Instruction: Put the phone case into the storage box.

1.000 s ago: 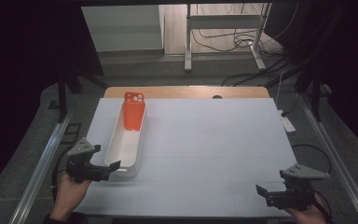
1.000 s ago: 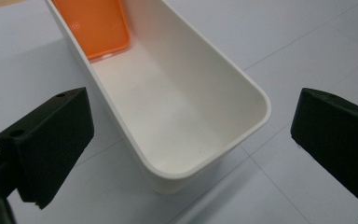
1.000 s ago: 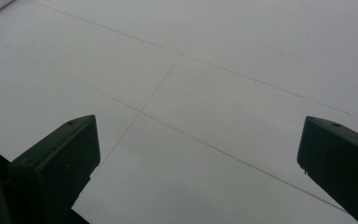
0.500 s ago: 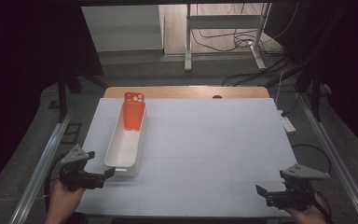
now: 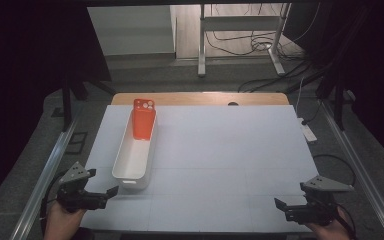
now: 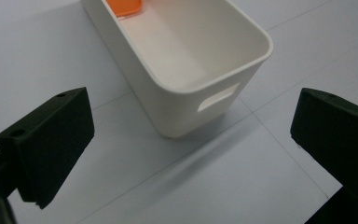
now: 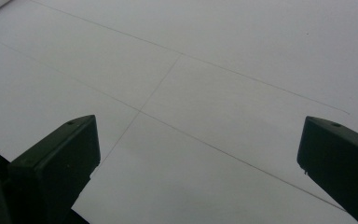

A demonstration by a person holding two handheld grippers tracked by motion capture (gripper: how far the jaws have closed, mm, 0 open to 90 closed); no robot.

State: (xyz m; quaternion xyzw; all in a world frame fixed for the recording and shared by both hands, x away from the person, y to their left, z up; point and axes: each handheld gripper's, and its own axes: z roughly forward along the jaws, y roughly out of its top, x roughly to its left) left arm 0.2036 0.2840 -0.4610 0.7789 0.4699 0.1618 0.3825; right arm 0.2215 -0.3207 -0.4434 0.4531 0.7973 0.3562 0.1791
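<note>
As left tongs (image 5: 111,191) backed off, bin (image 5: 130,172) untouched.

The left hand-held gripper (image 5: 111,192) sits at the lower left of the high view, gripped from below by the person's left hand (image 5: 62,220), its jaws spread apart and pointing toward the right of the frame; its grey three-cornered plate lies on top; in the left gripper view the two black jaws stand wide at the lower corners, nothing between them. The right hand-held gripper (image 5: 279,205) sits at the lower right, held by the right hand (image 5: 330,230), jaws pointing left; the right gripper view shows them equally wide apart, holding nothing.
</note>
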